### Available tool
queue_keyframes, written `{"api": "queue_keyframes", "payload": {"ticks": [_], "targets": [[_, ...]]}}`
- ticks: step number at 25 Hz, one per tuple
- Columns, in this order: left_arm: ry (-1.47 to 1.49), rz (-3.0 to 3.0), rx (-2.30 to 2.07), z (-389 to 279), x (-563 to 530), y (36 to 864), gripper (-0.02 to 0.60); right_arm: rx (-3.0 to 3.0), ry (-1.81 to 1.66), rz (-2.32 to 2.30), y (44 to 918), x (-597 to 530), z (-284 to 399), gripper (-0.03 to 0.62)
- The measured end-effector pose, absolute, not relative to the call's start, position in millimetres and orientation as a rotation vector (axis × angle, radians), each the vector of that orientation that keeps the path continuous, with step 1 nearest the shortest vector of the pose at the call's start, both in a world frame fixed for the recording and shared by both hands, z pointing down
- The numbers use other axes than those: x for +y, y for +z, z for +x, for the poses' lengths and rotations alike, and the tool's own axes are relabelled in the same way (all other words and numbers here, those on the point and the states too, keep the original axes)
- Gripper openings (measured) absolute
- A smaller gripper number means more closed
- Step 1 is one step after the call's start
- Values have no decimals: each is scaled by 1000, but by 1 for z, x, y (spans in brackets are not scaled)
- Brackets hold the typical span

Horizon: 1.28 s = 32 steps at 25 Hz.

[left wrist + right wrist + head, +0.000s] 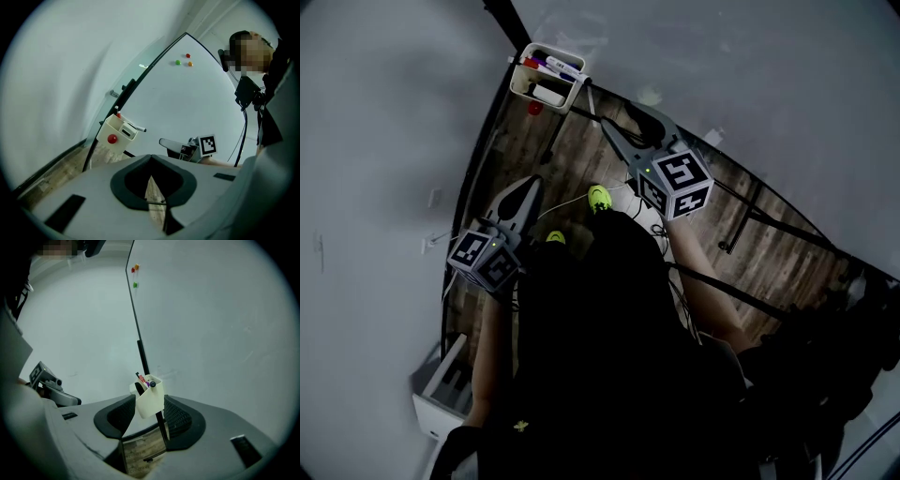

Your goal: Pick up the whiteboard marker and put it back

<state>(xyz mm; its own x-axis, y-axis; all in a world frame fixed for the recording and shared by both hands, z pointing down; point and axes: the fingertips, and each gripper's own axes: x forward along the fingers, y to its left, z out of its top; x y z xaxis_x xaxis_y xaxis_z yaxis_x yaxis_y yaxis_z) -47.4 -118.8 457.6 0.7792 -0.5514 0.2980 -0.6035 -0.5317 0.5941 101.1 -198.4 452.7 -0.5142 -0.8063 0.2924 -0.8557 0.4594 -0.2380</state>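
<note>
our right gripper (150, 401), jaws spread and empty, points at the marker (554, 66) in its white holder (546, 92) on the whiteboard (187, 103) edge; wooden floor (581, 159) below.

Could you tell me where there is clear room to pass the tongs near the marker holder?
The blank whiteboard face beside the white plastic marker holder, below three small coloured magnets, is bare. The holder is crowded with markers.
</note>
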Motion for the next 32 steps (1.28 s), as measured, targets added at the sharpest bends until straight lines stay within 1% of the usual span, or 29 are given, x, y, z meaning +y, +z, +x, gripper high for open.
{"api": "queue_keyframes", "payload": {"ticks": [4, 9, 13, 15, 16, 21, 32], "targets": [[109, 2303, -760, -58, -113, 456, 32, -2524, 539, 1550, 449, -178, 90, 173], [112, 2351, -686, -84, -103, 444, 32, -2524, 520, 1578, 433, -151, 57, 155], [100, 2372, -660, -108, -95, 442, 32, -2540, 527, 1553, 429, -134, 27, 88], [87, 2373, -649, -120, -89, 442, 32, -2559, 544, 1532, 426, -123, 12, 11], [82, 2376, -642, -125, -85, 441, 32, -2575, 552, 1517, 424, -118, 4, -9], [55, 2417, -605, -141, -72, 431, 32, -2616, 500, 1449, 411, -95, -25, -9], [28, 2475, -489, -181, -27, 415, 32, -2593, 440, 1501, 392, -40, -77, -9]]}}
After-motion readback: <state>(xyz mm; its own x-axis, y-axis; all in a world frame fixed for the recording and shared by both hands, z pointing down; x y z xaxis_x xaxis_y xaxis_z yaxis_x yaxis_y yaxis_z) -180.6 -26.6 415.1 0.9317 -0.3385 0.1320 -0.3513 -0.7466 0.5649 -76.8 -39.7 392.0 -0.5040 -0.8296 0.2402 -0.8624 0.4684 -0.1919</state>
